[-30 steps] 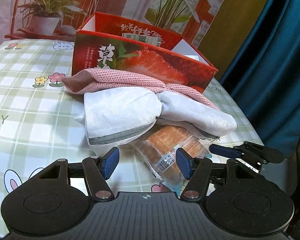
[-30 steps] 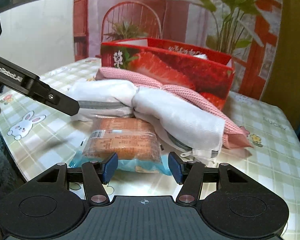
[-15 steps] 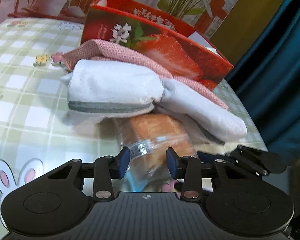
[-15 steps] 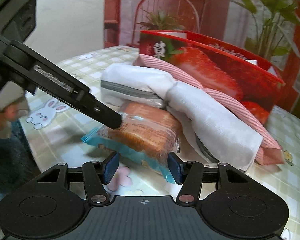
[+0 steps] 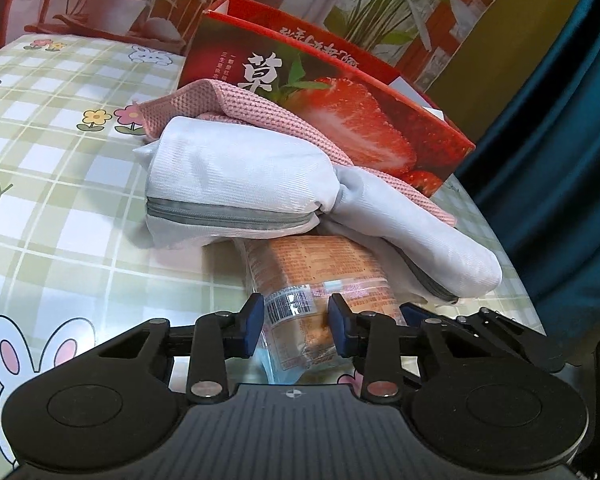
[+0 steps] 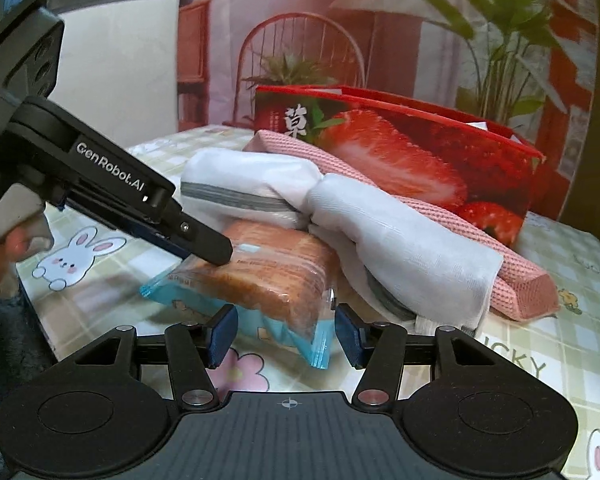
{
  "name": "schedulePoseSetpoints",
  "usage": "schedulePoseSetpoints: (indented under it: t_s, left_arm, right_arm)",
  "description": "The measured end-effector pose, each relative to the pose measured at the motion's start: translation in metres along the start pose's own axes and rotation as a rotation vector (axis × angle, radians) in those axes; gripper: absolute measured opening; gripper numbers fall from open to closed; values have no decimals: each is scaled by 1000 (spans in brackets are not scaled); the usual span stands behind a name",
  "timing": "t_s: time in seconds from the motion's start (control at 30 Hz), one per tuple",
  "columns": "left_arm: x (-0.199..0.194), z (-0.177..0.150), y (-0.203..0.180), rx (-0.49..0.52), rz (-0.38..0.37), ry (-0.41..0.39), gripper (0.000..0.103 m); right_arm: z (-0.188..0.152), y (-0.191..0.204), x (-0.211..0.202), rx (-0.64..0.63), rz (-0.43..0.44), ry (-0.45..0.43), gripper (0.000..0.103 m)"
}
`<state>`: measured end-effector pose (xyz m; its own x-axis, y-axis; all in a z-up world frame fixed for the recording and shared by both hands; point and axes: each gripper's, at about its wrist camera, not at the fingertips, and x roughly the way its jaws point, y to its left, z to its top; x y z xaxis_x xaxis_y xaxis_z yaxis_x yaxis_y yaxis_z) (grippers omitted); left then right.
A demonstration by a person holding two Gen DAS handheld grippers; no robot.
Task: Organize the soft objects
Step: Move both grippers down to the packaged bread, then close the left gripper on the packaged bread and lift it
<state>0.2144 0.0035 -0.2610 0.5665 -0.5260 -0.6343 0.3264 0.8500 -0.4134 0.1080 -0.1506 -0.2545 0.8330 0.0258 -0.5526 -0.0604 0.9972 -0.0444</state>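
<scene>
A clear packet of sliced bread [image 5: 324, 264] [image 6: 276, 268] lies on the checked tablecloth, its far end tucked under a white mesh zip bag [image 5: 236, 176] [image 6: 400, 232]. A pink knitted cloth [image 5: 228, 104] [image 6: 520, 280] lies behind the bag. My left gripper [image 5: 296, 326] is closing, and its blue pads press on the packet's near end from both sides. In the right wrist view one of its fingers [image 6: 208, 246] rests on the bread. My right gripper [image 6: 285, 338] stands open with the packet's blue corner between its pads, untouched.
A red strawberry-printed box [image 5: 360, 112] [image 6: 420, 160] stands open-topped behind the cloths. The table [image 5: 40, 160] [image 6: 560, 360] ends close to the right of the packet in the left wrist view, by a blue curtain [image 5: 560, 140]. A hand [image 6: 4, 252] holds the left gripper.
My left gripper dropped onto the bread packet and its jaws narrowed from wide apart to pinching the packet. My right gripper swung around toward the packet's corner, jaws about the same.
</scene>
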Motion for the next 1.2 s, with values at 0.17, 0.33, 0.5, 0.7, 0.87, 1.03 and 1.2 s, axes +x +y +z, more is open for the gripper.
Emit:
schedulePoseSetpoints:
  t_s: [0.17, 0.33, 0.5, 0.7, 0.87, 1.03, 1.2]
  left_arm:
    - [-2, -3, 0, 28, -2, -12, 38]
    - [-1, -5, 5, 17, -18, -18, 39]
    - [-1, -5, 6, 12, -21, -19, 40]
    - [0, -6, 7, 10, -25, -20, 40]
    - [0, -5, 7, 10, -24, -20, 40]
    - [0, -5, 7, 10, -25, -19, 40]
    - [0, -6, 8, 8, -25, -19, 40]
  right_arm:
    - [-14, 1, 10, -36, 8, 6, 41]
    - [-16, 0, 11, -21, 24, -1, 40]
    - [-16, -1, 11, -12, 30, -3, 40]
    - [-17, -1, 11, -12, 26, -4, 41]
    - [-17, -1, 11, -10, 23, -4, 42]
    - [-17, -1, 11, -10, 23, -3, 42]
    - [-16, 0, 11, -19, 16, -3, 43]
